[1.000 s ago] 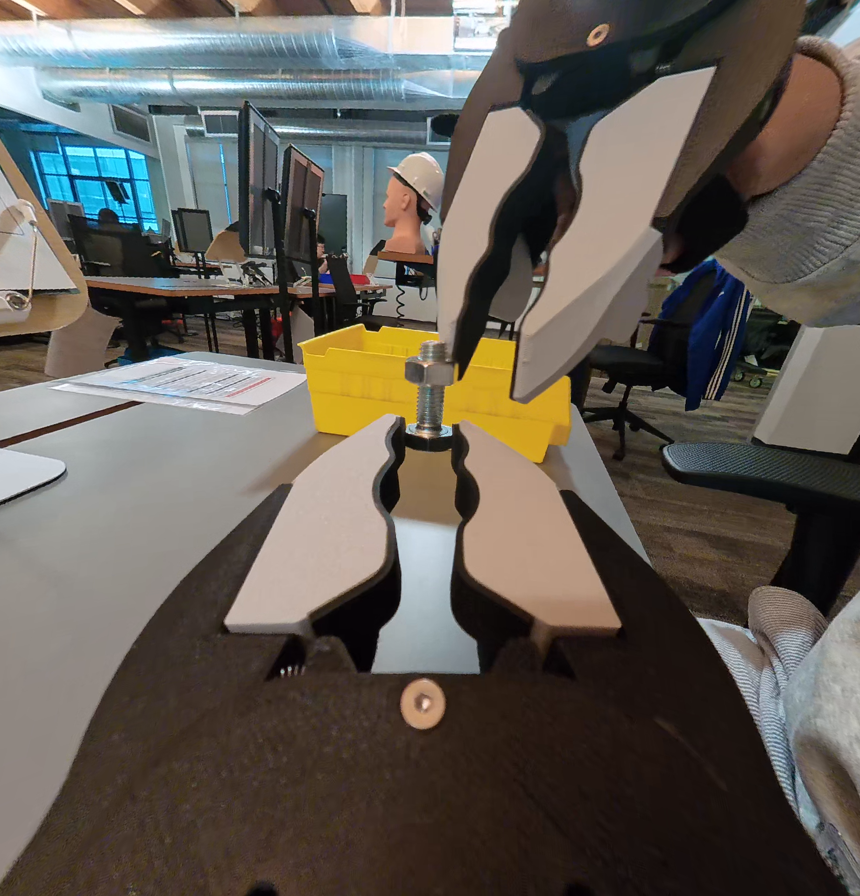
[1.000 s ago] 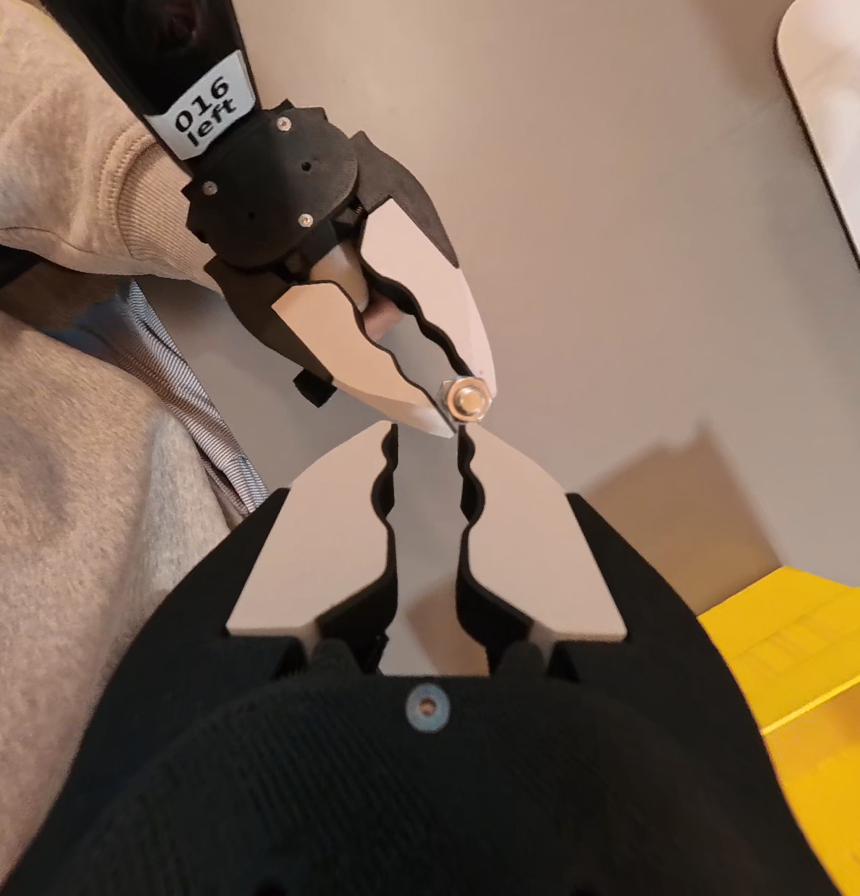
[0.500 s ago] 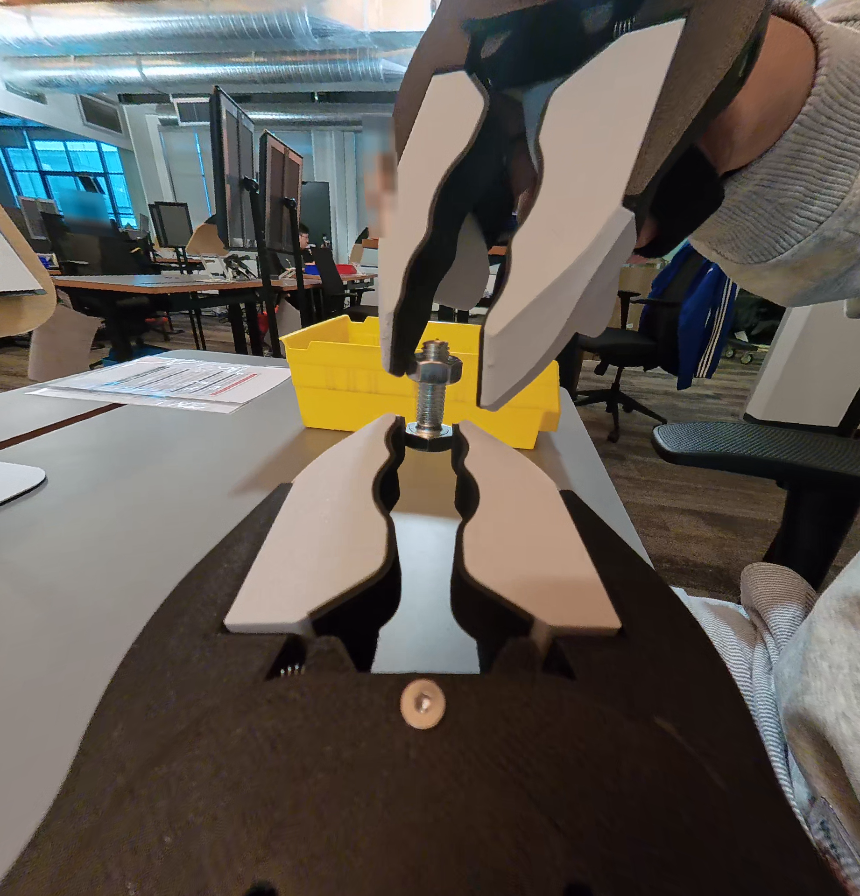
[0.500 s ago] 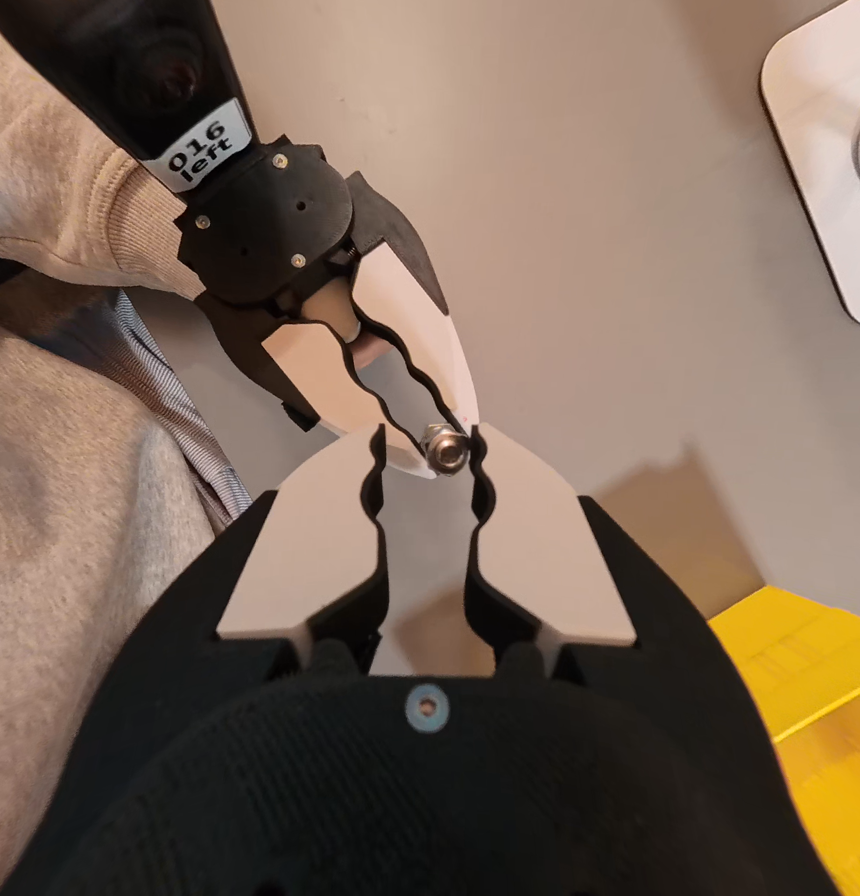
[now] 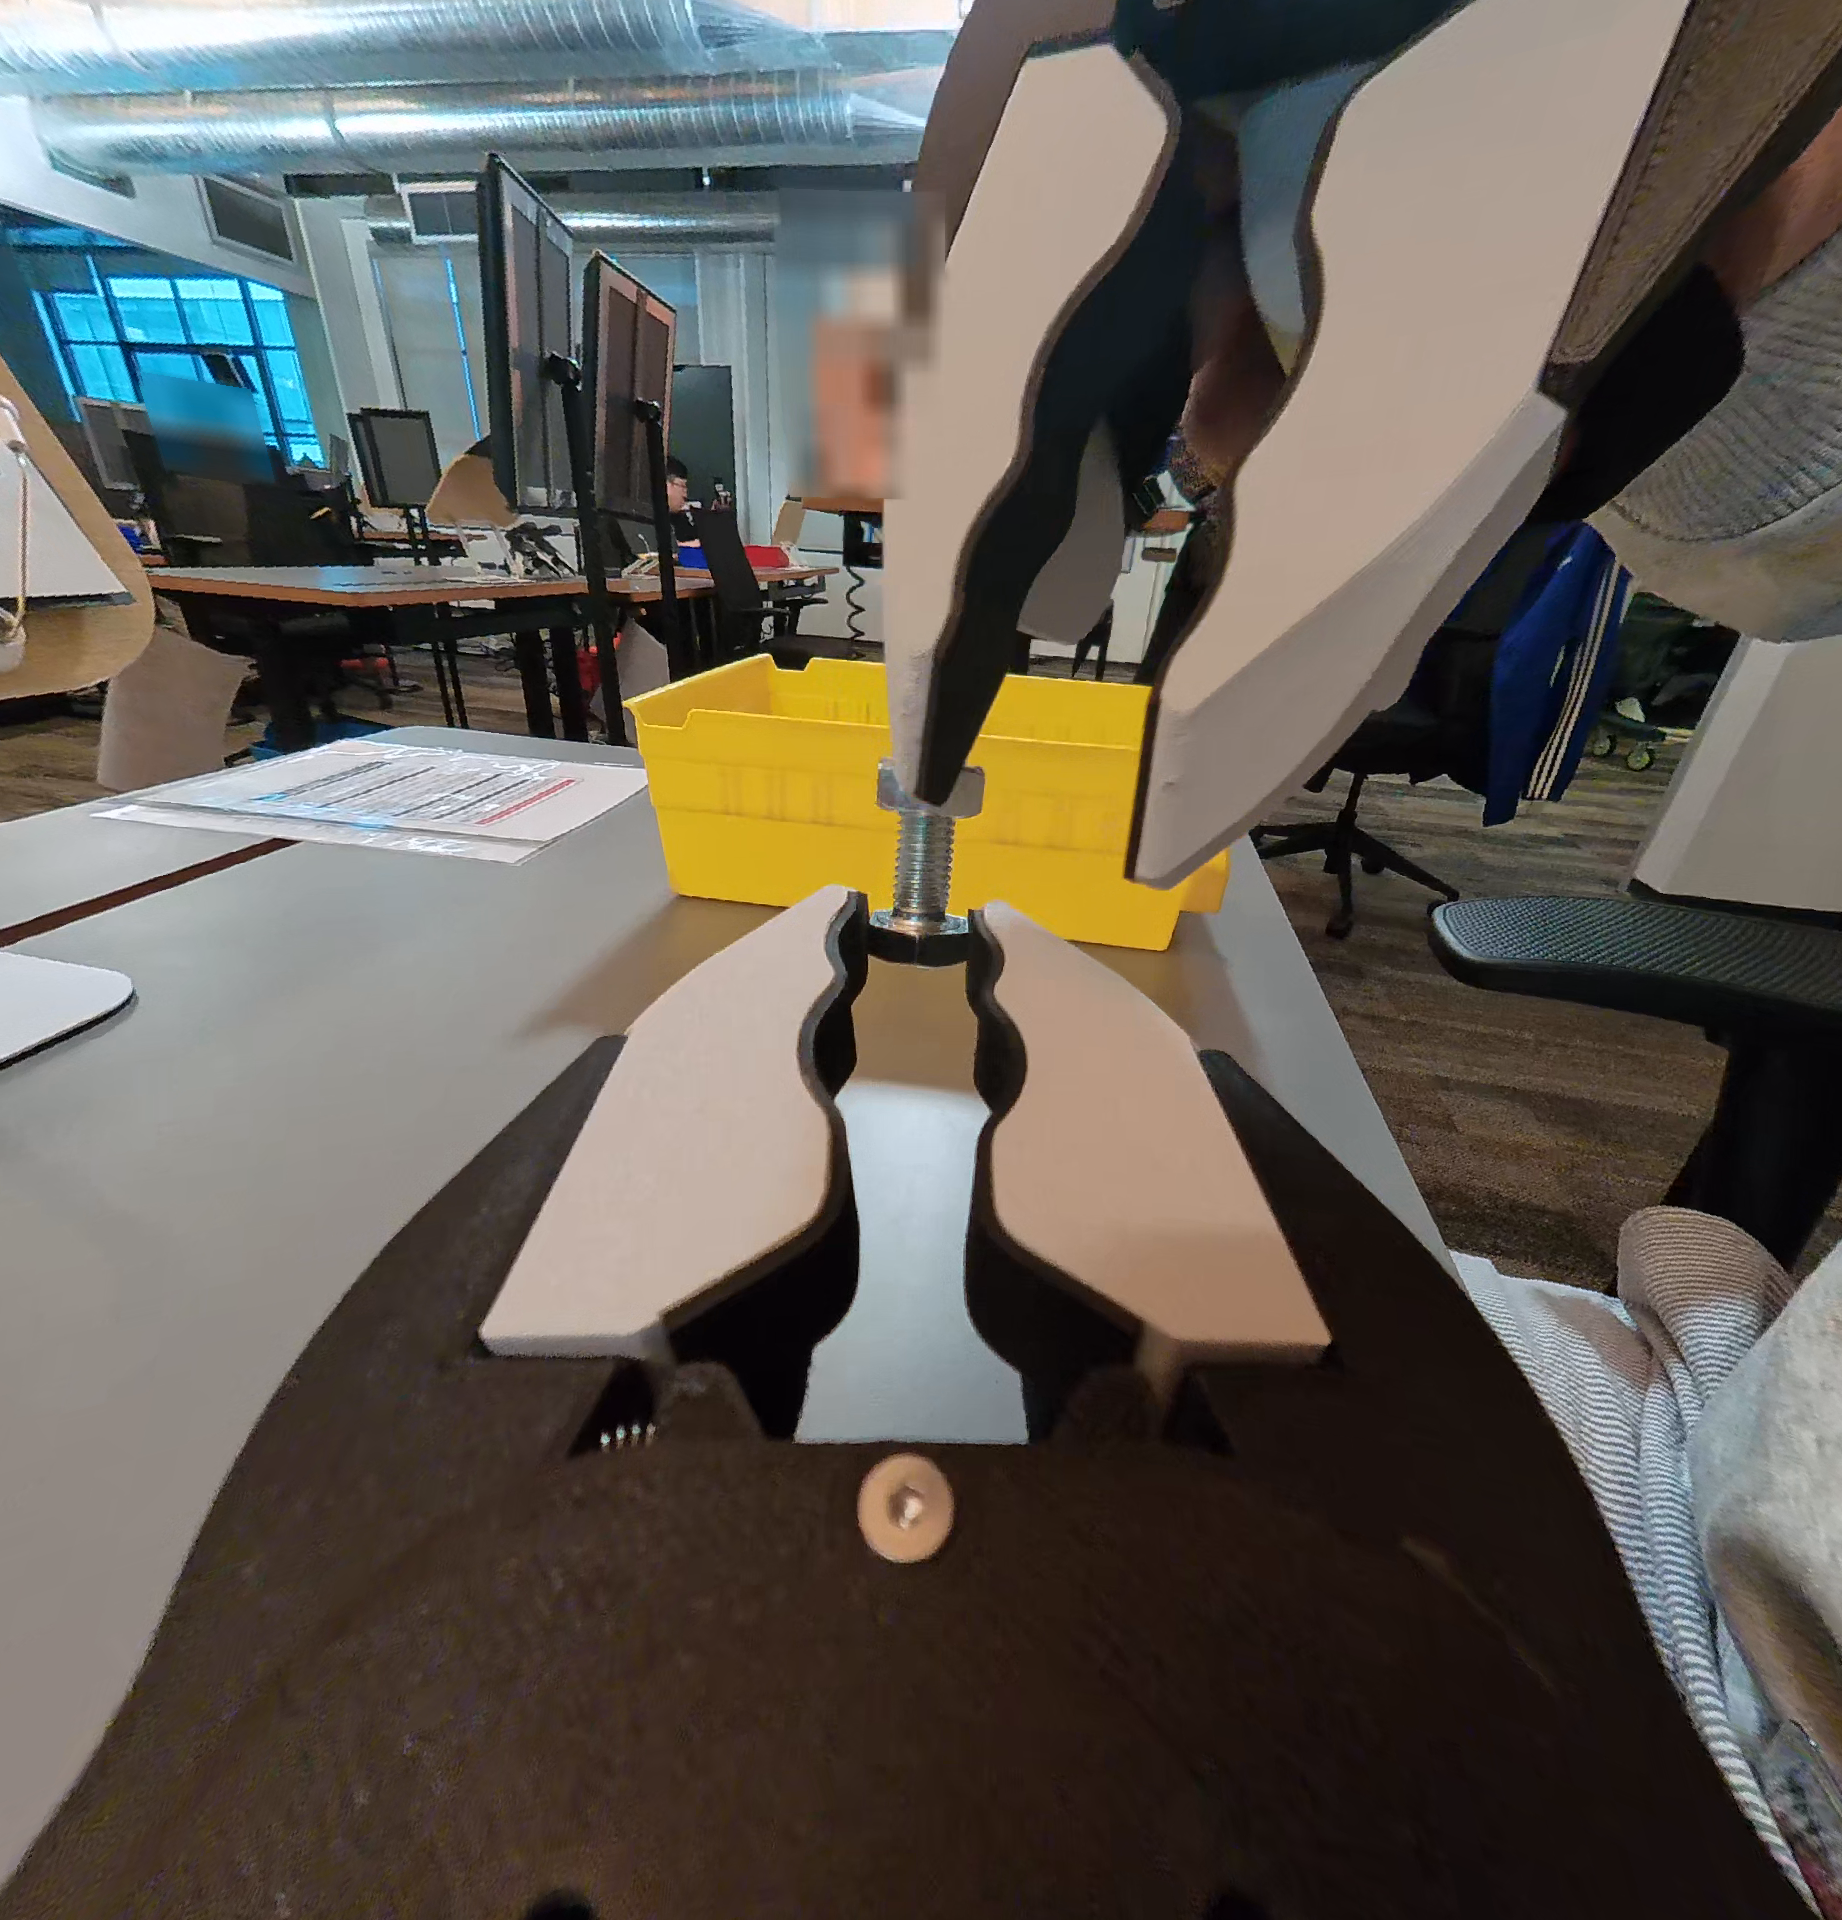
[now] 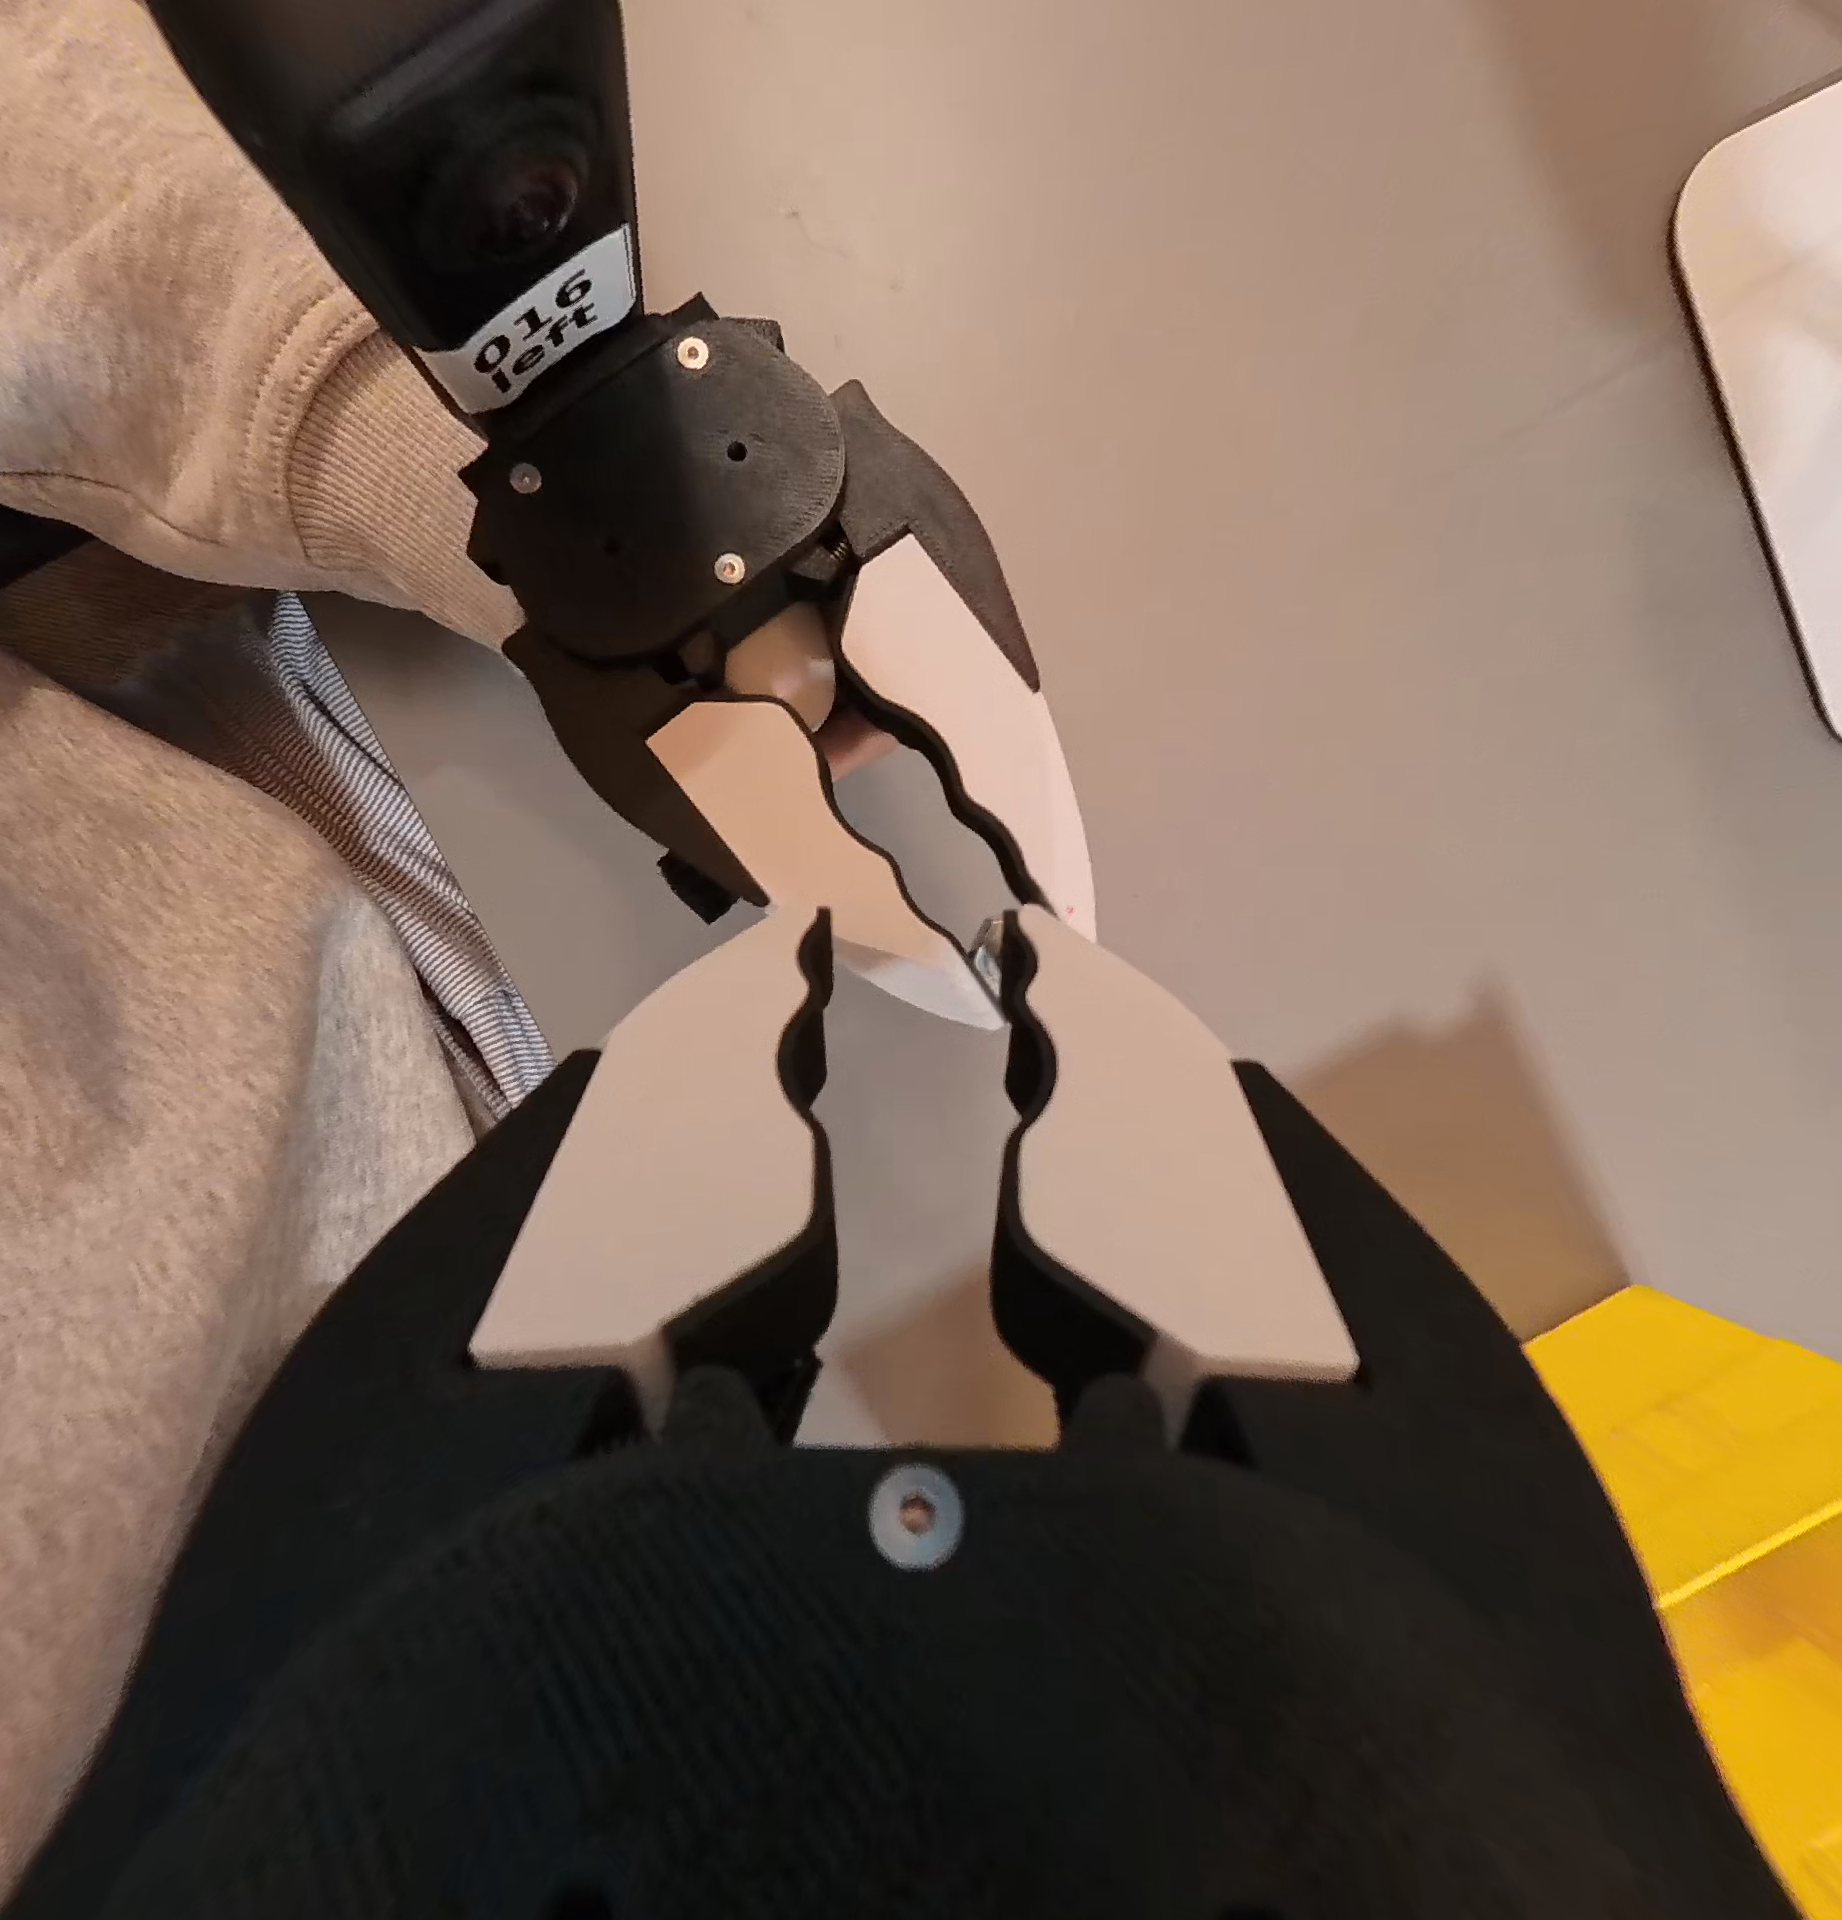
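Left tongs (image 5: pixel 917 920) lie low over the grey bench (image 5: pixel 273 1039), tips pinching the head of a bolt (image 5: pixel 922 862) that stands upright, threads up, head at the bench surface. A hex nut (image 5: pixel 929 790) sits at the top of the bolt's thread. Right tongs (image 5: pixel 1042 769) come down from above, spread apart; one finger tip touches the nut's top, the other finger hangs well off to the side, clear of the bolt. In the right wrist view the right tongs (image 6: pixel 912 920) look straight down, gap open, with the nut (image 6: pixel 984 951) just peeking beside the inner edge of one finger; the left tongs (image 6: pixel 984 935) reach in from the upper left, held by a hand in a beige sleeve (image 6: pixel 169 364). Yellow bin (image 5: pixel 896 790) sits on the bench right behind the bolt, near the far edge; its corner shows at lower right in the right wrist view (image 6: pixel 1727 1507). A printed sheet (image 5: pixel 377 795) lies on the bench to the far left, a white flat pad (image 5: pixel 23 997) at the left edge. Black office chair (image 5: pixel 1675 966) stands off the bench's right side.
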